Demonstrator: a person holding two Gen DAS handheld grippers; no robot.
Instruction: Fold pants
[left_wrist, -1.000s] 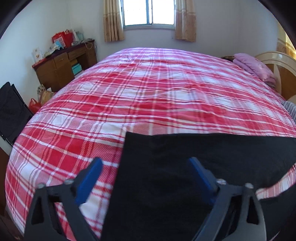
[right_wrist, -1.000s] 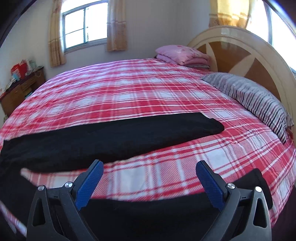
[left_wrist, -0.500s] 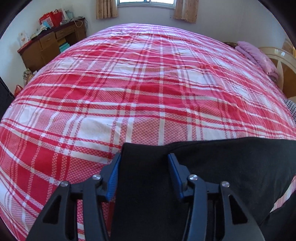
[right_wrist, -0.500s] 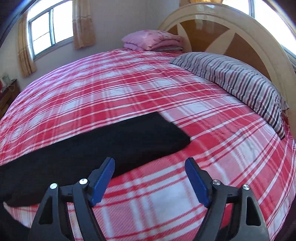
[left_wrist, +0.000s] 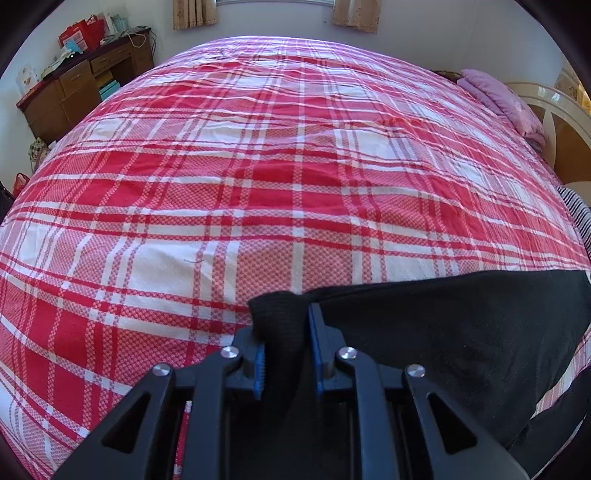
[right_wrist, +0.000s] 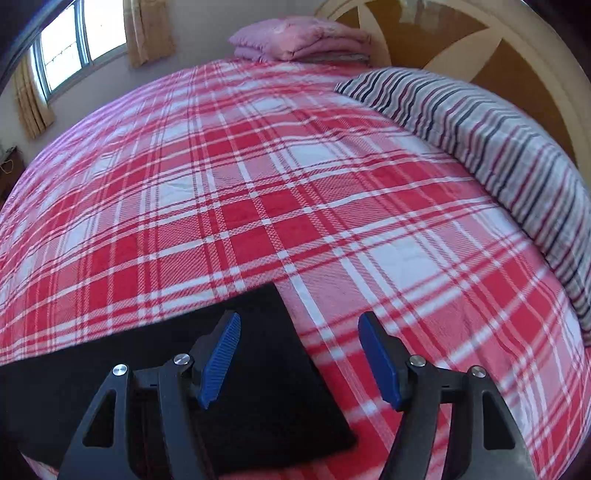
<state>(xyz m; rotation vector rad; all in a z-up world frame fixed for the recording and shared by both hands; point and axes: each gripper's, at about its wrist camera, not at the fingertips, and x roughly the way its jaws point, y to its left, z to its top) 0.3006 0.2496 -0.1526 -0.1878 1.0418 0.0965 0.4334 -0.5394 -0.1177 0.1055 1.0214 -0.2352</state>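
Observation:
Black pants (left_wrist: 443, 332) lie flat on a red-and-white plaid bedspread (left_wrist: 258, 166). My left gripper (left_wrist: 282, 332) has its jaws closing on the pants' left corner. A bunched fold of black fabric is pinched between the blue pads. In the right wrist view the far end of a pants leg (right_wrist: 277, 406) lies flat, its corner under my right gripper (right_wrist: 298, 321). That gripper's jaws are closing but still wide apart. The left finger (right_wrist: 219, 358) hangs over the black cloth and the right finger (right_wrist: 380, 362) over the bedspread (right_wrist: 258, 184). Nothing is pinched there.
A striped pillow (right_wrist: 480, 140) lies along the wooden headboard (right_wrist: 443, 37) at the right. A folded pink blanket (right_wrist: 299, 38) sits at the bed's far end. A wooden desk (left_wrist: 85, 85) with clutter stands by the wall at the left.
My left gripper sank onto the pants' corner and closed on it, bunching the cloth. My right gripper swept right along the leg to its end, its jaws narrowing a little.

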